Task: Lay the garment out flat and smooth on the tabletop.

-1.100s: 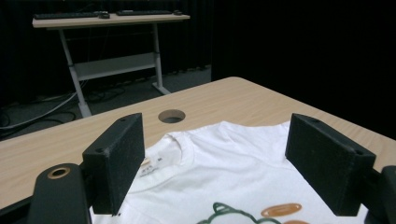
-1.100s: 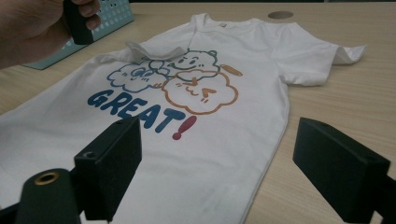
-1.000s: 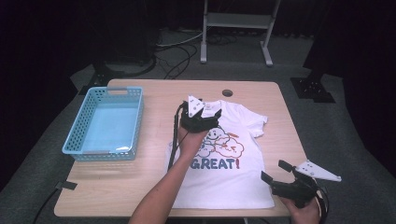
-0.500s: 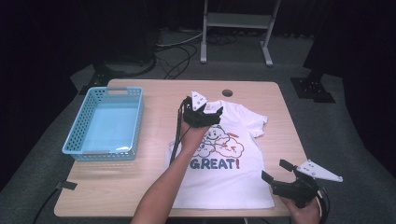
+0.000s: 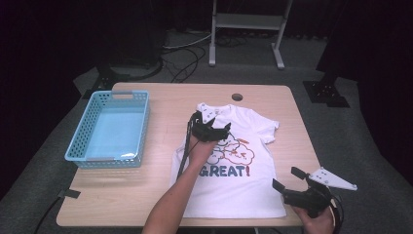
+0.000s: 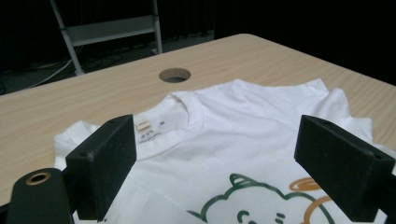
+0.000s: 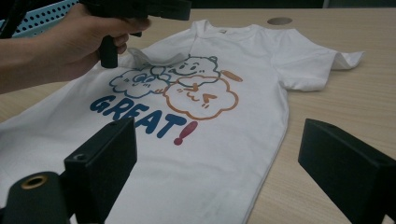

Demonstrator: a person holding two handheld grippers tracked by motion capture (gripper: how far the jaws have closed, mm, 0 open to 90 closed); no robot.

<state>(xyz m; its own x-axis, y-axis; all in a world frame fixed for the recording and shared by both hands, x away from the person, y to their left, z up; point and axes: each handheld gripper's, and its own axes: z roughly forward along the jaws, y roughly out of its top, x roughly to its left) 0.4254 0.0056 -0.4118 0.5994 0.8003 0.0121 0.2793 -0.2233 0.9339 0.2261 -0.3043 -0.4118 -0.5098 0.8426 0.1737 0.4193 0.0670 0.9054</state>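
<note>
Dark curtains and a metal stand are closing off the room behind a light wooden table (image 5: 160, 195), and I am working over a white T-shirt (image 5: 253, 195) lying flat, face up, on the table's right half, collar pointing away from me. A light blue basket (image 5: 78, 146) is sitting well apart on the left.

I am holding the left gripper (image 5: 214, 130) low over the shirt's upper chest, just short of the collar (image 6: 187, 105); its jaws have just been opening and are standing wide with only flat fabric below them, nothing pinched. I am keeping the right gripper (image 5: 288, 178) by the hem's right corner near the table's front edge, jaws likewise wide apart and holding nothing.

I am judging this as the approach before a first pinch, probably to start folding. The next move is calling for the left jaws to sink onto the cloth near the collar or shoulder and close on a single layer, with the right taking the hem.

Reading the print: "GREAT!" (image 7: 144, 122) in blue with a red exclamation mark, under cartoon cloud faces. A small neck label (image 6: 144, 126) is showing, though its text is too blurred for me to read
</note>
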